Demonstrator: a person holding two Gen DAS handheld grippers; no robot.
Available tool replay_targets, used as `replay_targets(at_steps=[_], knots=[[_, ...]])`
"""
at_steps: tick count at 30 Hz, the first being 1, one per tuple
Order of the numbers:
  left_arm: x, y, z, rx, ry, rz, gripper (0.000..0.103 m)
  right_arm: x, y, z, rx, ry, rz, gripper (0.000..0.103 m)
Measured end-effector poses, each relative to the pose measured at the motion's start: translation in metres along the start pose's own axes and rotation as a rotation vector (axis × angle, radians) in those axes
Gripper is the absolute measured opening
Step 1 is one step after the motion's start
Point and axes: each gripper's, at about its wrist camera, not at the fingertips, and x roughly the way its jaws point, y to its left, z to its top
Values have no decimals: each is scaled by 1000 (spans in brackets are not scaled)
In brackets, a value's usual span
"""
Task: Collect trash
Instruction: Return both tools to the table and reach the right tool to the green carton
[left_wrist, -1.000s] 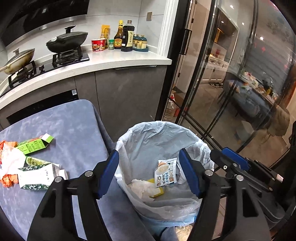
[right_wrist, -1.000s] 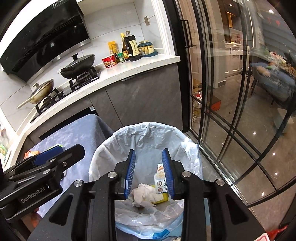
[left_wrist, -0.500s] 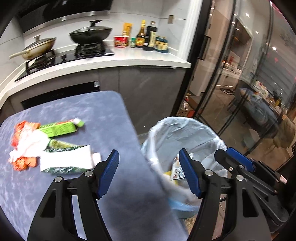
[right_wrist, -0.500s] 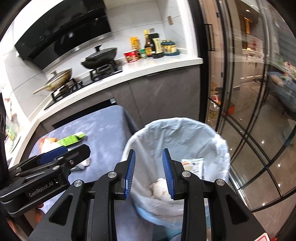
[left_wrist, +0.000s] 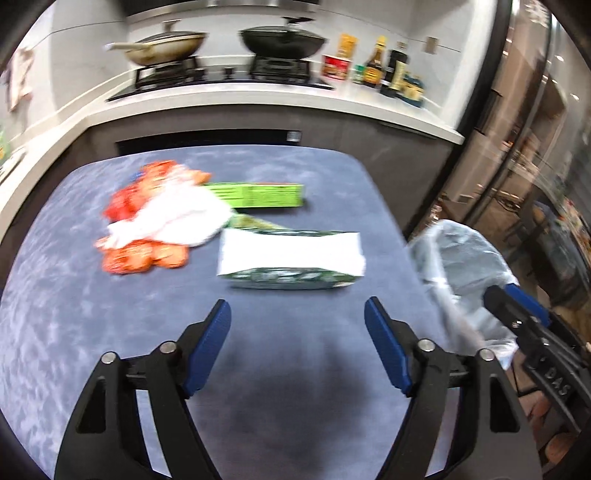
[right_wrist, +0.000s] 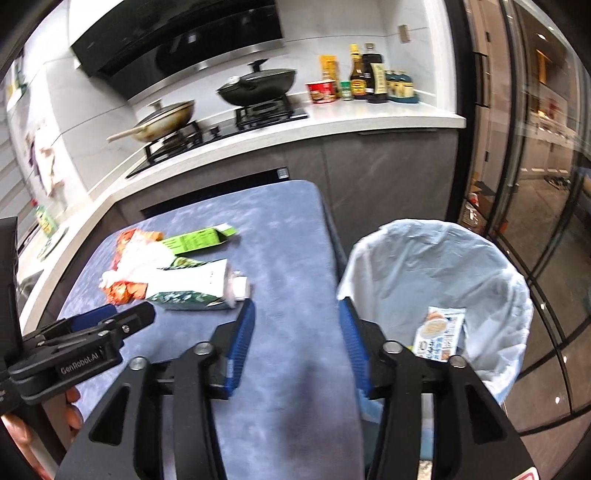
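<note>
On the blue-grey table (left_wrist: 288, 369) lies a white and dark-green tube (left_wrist: 291, 258) (right_wrist: 195, 286), a green carton (left_wrist: 258, 195) (right_wrist: 195, 240), and an orange wrapper with white crumpled paper (left_wrist: 155, 221) (right_wrist: 129, 266). My left gripper (left_wrist: 297, 325) hovers just short of the tube, its jaws opening, nothing between them. My right gripper (right_wrist: 297, 325) hangs over the table's right edge beside the bin (right_wrist: 443, 273), its jaws opening and empty. The bin, lined with a pale bag, holds a printed sachet (right_wrist: 437, 338).
Behind the table runs a white counter (right_wrist: 332, 125) with two pans on a hob (right_wrist: 258, 110), bottles and a red cup (right_wrist: 323, 90). Glass doors (right_wrist: 535, 184) stand to the right. A person's fingers (right_wrist: 72, 406) show at lower left in the right wrist view.
Both grippers swung left from above the bin to over the table. The trash on the table now lies ahead of the left gripper. Both pairs of jaws have widened, the right one more.
</note>
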Motion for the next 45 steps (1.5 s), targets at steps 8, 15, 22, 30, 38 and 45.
replay_targets(at_steps=[8,15,22,30,38,45], knots=[[9,69,-2,-121,8,98,81,28,34,1,-88,26,33,66],[27,112,2,-170,21,178,89,58,53,9,-125,57,57,73],[44,137,4,-200,46,196,89,90,65,30,-131,77,119,76],[51,137,5,-193,53,184,89,129,77,56,-125,120,191,76],[48,139,2,-210,55,161,89,150,84,50,-132,219,293,76],[44,136,-2,-211,58,154,89,119,96,27,-201,220,297,77]])
